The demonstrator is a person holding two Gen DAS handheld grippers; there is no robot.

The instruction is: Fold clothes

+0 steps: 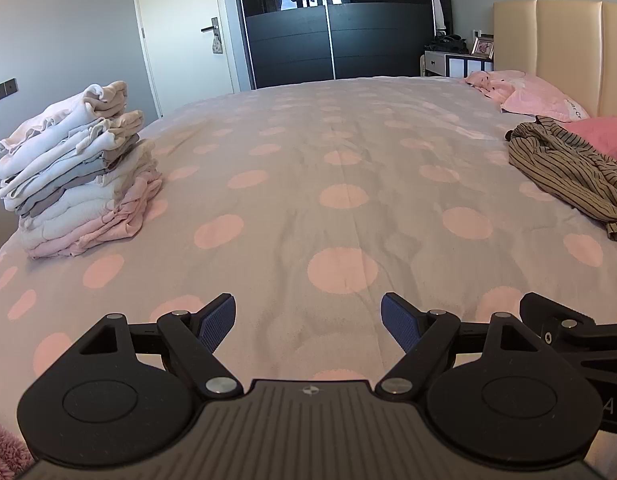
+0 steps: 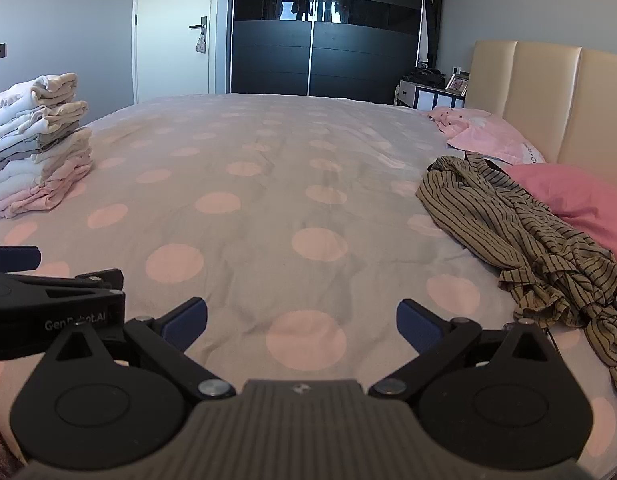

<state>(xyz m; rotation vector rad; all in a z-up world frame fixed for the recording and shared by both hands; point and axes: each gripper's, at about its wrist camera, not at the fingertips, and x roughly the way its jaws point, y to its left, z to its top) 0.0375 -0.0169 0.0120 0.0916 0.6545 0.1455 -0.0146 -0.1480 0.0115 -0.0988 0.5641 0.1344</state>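
We judge most of the folding done: a tall stack of folded clothes (image 1: 74,176) sits far to the left of our left gripper (image 1: 308,322). One striped garment (image 2: 524,240) lies crumpled ahead-right of our right gripper (image 2: 302,326), beside the pink pillows (image 2: 580,200), not yet folded. Both grippers hang side by side over the dotted bedspread (image 1: 328,184), jaws spread wide, holding nothing.

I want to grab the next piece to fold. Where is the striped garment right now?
The striped garment lies crumpled on the right side of the bed, beside the dark pink pillow near the headboard, across from the folded stack.
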